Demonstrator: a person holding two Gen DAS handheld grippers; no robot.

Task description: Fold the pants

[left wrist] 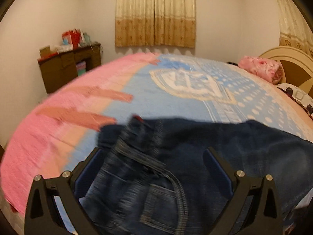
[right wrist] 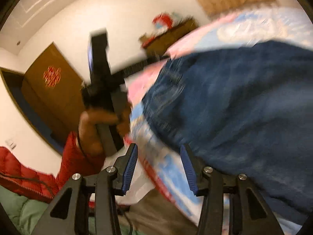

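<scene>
Dark blue jeans (left wrist: 195,146) lie crumpled near the front edge of the bed, on a pink and blue sheet (left wrist: 156,101). Their waistband and a back pocket face up. My left gripper (left wrist: 153,150) hovers over that waistband with its fingers spread wide, and neither pad presses the cloth. In the right wrist view the jeans (right wrist: 244,98) fill the right side. My right gripper (right wrist: 158,146) is open at the bed's edge, with only the sheet (right wrist: 166,168) showing in the gap. A hand (right wrist: 93,125) in a red sleeve (right wrist: 74,152) holds the left tool's black body (right wrist: 100,72). Both views are motion-blurred.
A brown dresser (left wrist: 68,68) with red boxes stands at the far left wall, under-window curtains (left wrist: 154,13) hang behind the bed. A pink pillow (left wrist: 260,68) and a cream headboard (left wrist: 293,64) are at the right. A wooden door (right wrist: 50,90) and green padded cloth (right wrist: 23,211) are at the left.
</scene>
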